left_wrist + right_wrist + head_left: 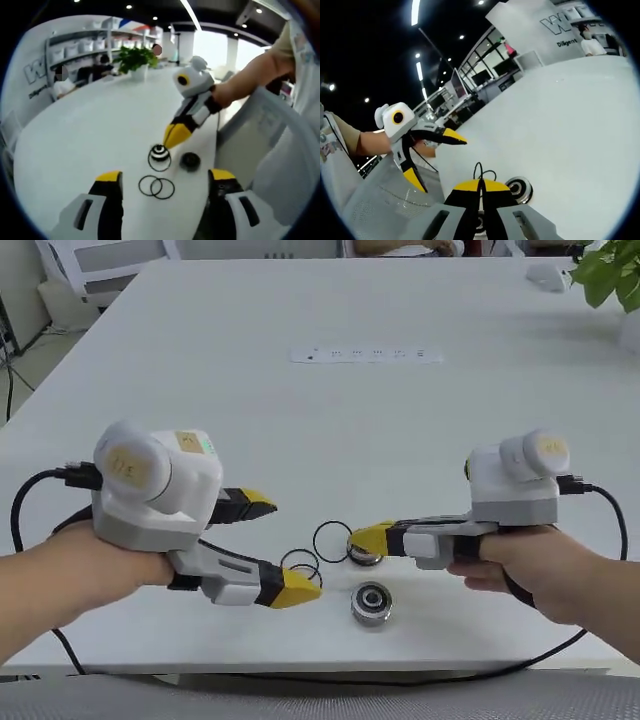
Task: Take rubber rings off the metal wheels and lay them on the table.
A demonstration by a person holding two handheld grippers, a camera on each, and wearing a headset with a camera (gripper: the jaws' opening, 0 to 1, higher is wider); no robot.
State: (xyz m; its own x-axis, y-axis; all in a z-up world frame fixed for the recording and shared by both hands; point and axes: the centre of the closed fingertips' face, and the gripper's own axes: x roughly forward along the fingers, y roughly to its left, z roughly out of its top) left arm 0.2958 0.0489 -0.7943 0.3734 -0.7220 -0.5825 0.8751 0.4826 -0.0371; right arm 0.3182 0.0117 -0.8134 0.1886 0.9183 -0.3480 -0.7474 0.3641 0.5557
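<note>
Head view: left claw (275, 545) spread wide, empty; right claw (372, 538) clamped on a rubber ring (318, 528).

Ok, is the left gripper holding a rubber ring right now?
No, the left gripper has its jaws wide apart, and the two overlapping rubber rings lie loose on the table between them.

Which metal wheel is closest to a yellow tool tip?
The farther wheel, at the right tool's tip, which pinches a rubber ring; the nearer wheel lies alone.

Office showroom, white table (300, 430), wall shelves (82, 44), plant (132, 57)
</note>
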